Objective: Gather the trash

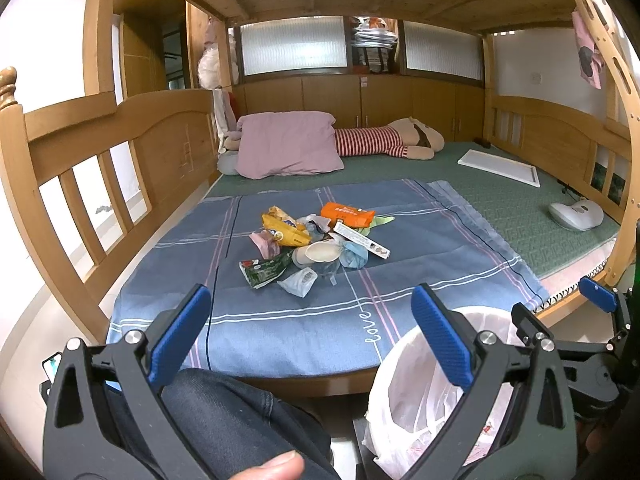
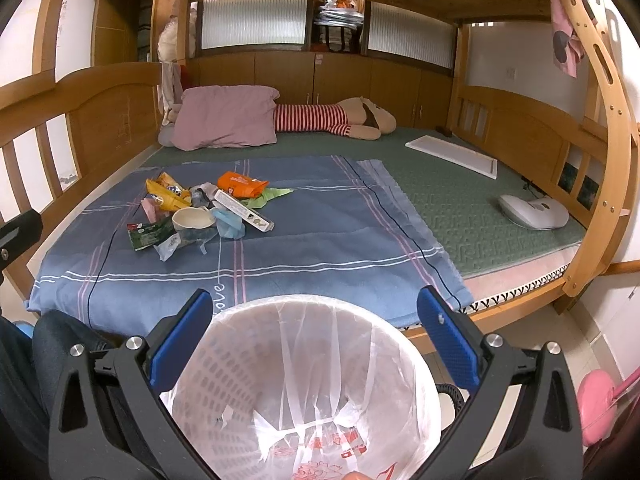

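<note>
A heap of trash (image 1: pixel 312 244) (image 2: pixel 196 208) lies on the blue checked sheet (image 1: pixel 420 280) (image 2: pixel 320 232) of the bed: an orange pack (image 1: pixel 347 213), a yellow wrapper (image 1: pixel 280 224), a green packet (image 1: pixel 264 270), a white cup (image 1: pixel 320 252) and a long white box (image 2: pixel 244 210). A white bin lined with a clear bag (image 2: pixel 304 384) (image 1: pixel 416 392) stands on the floor at the bed's front edge. My left gripper (image 1: pixel 316 336) is open and empty, short of the bed above a person's knee (image 1: pixel 224 412). My right gripper (image 2: pixel 316 340) hangs open and empty over the bin.
A pink pillow (image 1: pixel 288 144) and a striped plush toy (image 1: pixel 384 142) lie at the bed's far end. A white board (image 2: pixel 452 156) and a white device (image 2: pixel 534 210) rest on the green mat at right. Wooden rails (image 1: pixel 108 176) and a ladder post (image 2: pixel 604 184) frame the bunk.
</note>
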Demonstrator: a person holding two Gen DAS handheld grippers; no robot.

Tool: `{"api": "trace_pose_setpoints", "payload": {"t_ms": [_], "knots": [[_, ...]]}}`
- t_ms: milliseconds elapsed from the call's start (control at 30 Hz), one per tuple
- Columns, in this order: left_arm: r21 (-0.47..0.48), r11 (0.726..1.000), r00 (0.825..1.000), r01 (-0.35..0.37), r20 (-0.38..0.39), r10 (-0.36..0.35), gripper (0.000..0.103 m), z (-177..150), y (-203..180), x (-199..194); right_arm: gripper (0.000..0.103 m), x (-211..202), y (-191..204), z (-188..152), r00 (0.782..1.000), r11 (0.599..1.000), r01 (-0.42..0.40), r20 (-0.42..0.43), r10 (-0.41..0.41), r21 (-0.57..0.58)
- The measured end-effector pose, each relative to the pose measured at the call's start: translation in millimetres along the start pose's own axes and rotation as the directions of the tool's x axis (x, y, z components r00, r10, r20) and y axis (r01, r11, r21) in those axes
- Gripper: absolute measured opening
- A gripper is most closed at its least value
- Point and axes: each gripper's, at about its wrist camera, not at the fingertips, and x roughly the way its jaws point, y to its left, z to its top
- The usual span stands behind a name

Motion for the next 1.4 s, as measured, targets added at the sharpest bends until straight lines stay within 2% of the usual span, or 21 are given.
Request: {"api": "trace_pose_setpoints", "payload": {"t_ms": [1400], "knots": [[-0.031,1.0,1.0,-0.003,-0.029,0.003,0.1,-2.4,9.8,2.9,0.1,6.2,1.7,-1.7,1.0,1.0,-0.013,-0.014,0.013,0.005]]}}
